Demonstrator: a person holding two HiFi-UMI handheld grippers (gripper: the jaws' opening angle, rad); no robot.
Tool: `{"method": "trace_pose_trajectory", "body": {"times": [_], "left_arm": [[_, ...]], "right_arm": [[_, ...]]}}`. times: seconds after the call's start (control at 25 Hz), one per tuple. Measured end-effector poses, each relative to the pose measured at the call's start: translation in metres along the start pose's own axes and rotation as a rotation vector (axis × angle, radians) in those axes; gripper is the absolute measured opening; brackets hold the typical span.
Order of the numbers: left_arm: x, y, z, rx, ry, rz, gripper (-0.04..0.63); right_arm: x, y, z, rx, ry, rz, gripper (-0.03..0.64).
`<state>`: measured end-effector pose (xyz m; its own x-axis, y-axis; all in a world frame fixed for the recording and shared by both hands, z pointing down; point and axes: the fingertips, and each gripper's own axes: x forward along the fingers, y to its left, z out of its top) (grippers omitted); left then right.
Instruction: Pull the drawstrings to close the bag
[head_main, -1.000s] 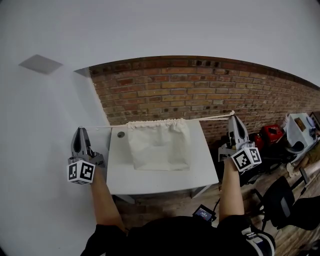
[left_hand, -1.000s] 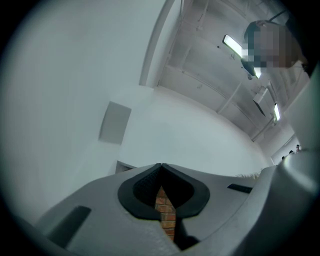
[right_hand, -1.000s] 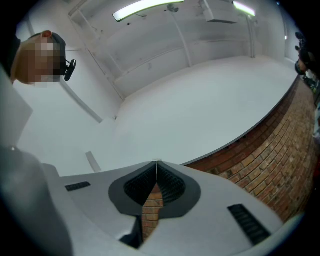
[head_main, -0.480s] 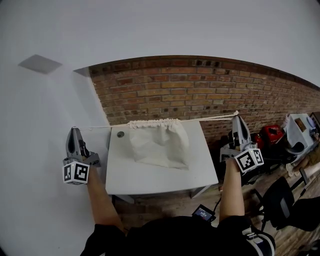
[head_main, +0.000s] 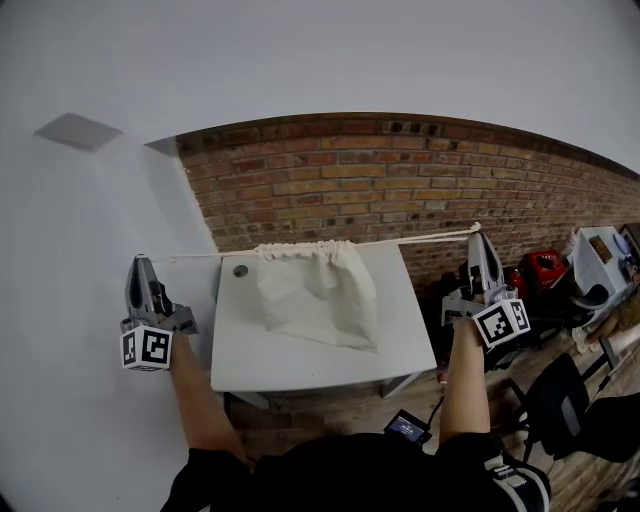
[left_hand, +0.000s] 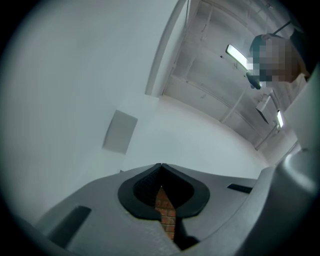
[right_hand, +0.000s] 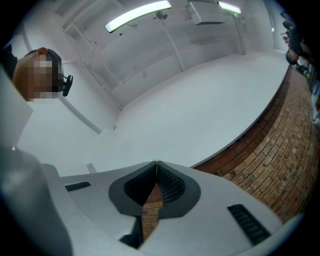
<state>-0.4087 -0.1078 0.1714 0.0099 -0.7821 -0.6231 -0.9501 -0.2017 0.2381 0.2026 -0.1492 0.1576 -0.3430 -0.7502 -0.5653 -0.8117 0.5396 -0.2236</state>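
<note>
A cream cloth bag (head_main: 318, 298) lies on the white table (head_main: 300, 362), its gathered mouth (head_main: 305, 250) lifted toward the brick wall. One drawstring (head_main: 200, 256) runs taut to the left, ending at the tips of my left gripper (head_main: 141, 262), which is shut on it. The other drawstring (head_main: 430, 238) stretches right to my right gripper (head_main: 478, 236), also shut on it. In the left gripper view the left gripper (left_hand: 160, 165) has its jaws closed tip to tip, and in the right gripper view so does the right gripper (right_hand: 156, 162). Neither of those views shows the string.
A brick wall (head_main: 400, 190) stands behind the table, a white wall (head_main: 90, 250) to the left. A cable hole (head_main: 240, 269) sits in the table's far left corner. A red machine (head_main: 545, 268), a black chair (head_main: 560, 395) and a small screen (head_main: 408, 427) are at the right and below.
My left gripper has moved further left and the right one slightly right. The bag's mouth has bunched narrower and the bag has skewed on the table.
</note>
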Motion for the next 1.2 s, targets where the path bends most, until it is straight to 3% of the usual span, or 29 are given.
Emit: {"method": "trace_pose_trajectory", "body": {"times": [1.2], "left_arm": [[0.000,0.013,0.025,-0.001,-0.094,0.015,0.017]], "right_arm": [[-0.004,0.005,0.029,0.048,-0.114,0.039,0.009]]}}
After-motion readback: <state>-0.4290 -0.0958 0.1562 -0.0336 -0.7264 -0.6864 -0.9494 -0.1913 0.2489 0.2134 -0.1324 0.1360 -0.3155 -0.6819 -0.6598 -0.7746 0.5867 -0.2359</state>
